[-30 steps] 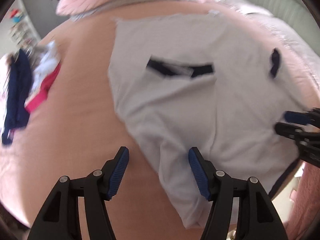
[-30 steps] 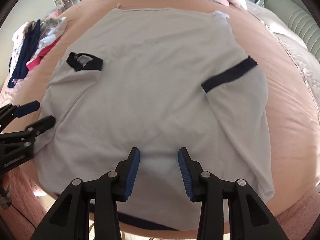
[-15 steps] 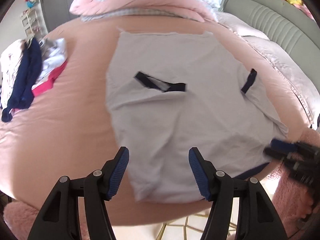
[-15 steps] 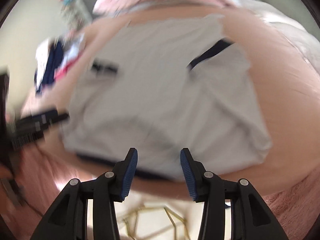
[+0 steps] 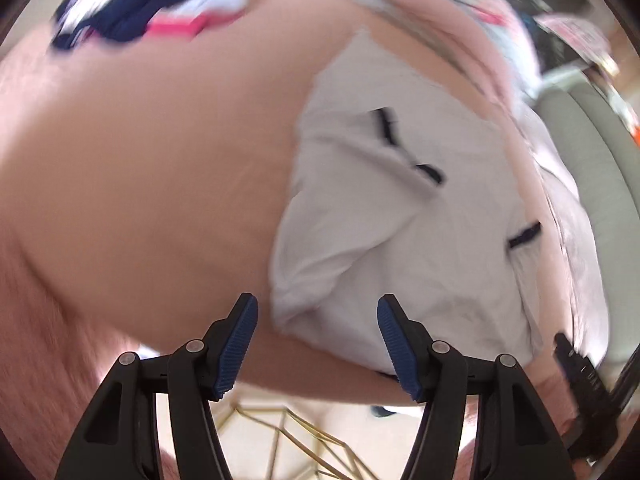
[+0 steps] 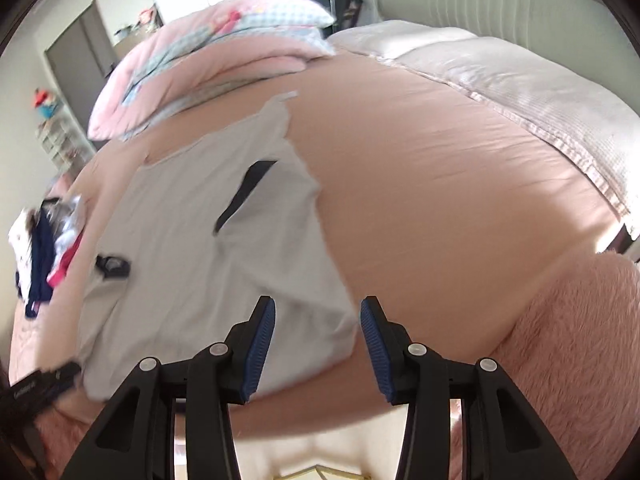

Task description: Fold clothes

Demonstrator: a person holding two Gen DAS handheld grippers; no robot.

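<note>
Because its sleeves are already turned in, the pale grey short-sleeved shirt with navy trim [image 6: 208,248] lies flat on the pink bed [image 6: 440,200], ready for another fold. Both the left hand-held gripper [image 5: 318,344] and right hand-held gripper [image 6: 318,344] gape empty near its hem, having swung outward since a second ago.
</note>
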